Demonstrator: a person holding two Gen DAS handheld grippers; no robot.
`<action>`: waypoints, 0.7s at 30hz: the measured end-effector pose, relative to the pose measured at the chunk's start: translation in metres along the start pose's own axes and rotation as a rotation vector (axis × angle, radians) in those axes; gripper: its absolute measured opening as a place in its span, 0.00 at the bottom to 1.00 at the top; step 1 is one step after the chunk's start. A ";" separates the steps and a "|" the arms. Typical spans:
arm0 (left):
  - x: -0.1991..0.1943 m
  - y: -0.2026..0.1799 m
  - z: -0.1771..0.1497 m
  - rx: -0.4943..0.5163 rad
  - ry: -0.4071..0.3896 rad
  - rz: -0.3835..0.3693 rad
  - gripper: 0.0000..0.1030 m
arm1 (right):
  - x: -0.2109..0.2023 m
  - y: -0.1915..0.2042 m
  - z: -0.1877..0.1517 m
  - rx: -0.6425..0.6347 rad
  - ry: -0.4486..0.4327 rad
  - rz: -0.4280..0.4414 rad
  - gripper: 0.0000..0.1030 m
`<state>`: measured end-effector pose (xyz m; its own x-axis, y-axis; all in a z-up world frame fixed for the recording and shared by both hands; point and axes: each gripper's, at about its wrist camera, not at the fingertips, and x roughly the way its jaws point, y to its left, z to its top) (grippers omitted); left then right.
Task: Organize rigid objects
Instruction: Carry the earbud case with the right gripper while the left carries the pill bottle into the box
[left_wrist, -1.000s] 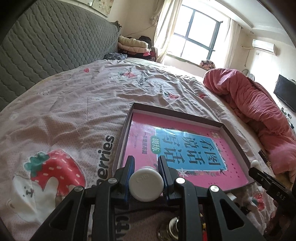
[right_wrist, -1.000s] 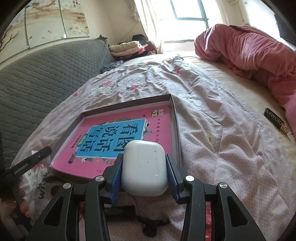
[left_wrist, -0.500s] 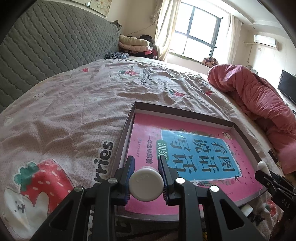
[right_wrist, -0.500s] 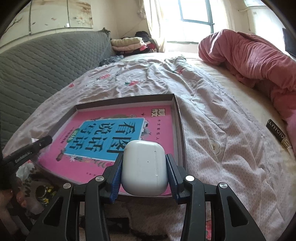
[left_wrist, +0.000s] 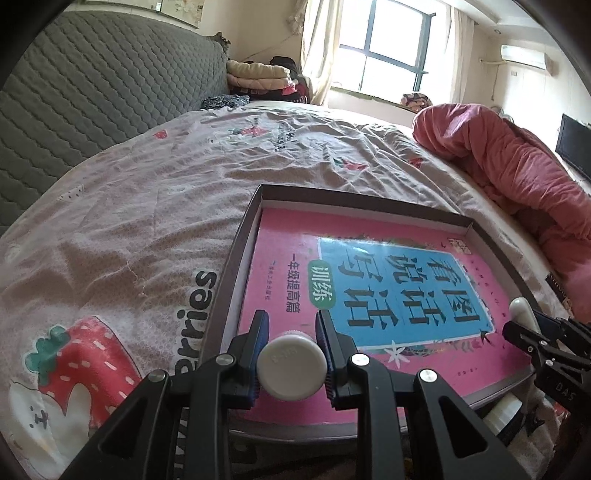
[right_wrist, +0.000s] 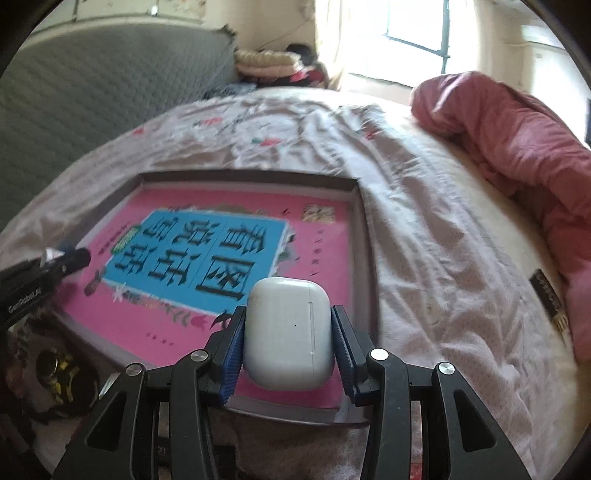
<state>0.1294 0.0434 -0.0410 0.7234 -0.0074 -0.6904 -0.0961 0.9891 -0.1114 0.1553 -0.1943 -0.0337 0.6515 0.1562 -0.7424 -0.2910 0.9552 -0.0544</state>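
My left gripper (left_wrist: 291, 354) is shut on a small white round-capped bottle (left_wrist: 291, 369), held over the near left corner of a shallow brown box (left_wrist: 240, 243). A pink and blue book (left_wrist: 369, 280) lies flat in the box. My right gripper (right_wrist: 288, 332) is shut on a white earbuds case (right_wrist: 288, 332), held over the book's near right corner (right_wrist: 325, 258). The right gripper also shows at the right edge of the left wrist view (left_wrist: 546, 339), and the left gripper at the left edge of the right wrist view (right_wrist: 44, 273).
The box (right_wrist: 364, 258) lies on a pink strawberry-print bedsheet (left_wrist: 129, 221). A rolled pink duvet (left_wrist: 517, 177) lies along the right. A dark flat bar (right_wrist: 550, 299) lies on the sheet at the right. A grey quilted headboard (left_wrist: 92, 85) stands on the left. Loose small objects (right_wrist: 59, 369) lie below the box's near edge.
Both grippers have moved forward and up over the box with their objects still held. The book now fills more of both views.
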 end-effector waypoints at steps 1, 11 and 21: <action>0.000 -0.001 0.000 0.006 0.003 0.001 0.26 | 0.001 0.001 0.000 0.005 0.011 0.015 0.44; -0.002 -0.001 -0.002 0.022 0.014 -0.008 0.26 | 0.001 0.000 -0.002 0.038 0.025 0.047 0.43; -0.002 0.002 0.001 0.021 0.035 -0.071 0.26 | -0.008 -0.002 -0.005 0.057 -0.008 0.061 0.46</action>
<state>0.1288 0.0453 -0.0389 0.7036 -0.0821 -0.7058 -0.0313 0.9887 -0.1463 0.1471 -0.1989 -0.0314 0.6391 0.2164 -0.7381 -0.2905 0.9564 0.0289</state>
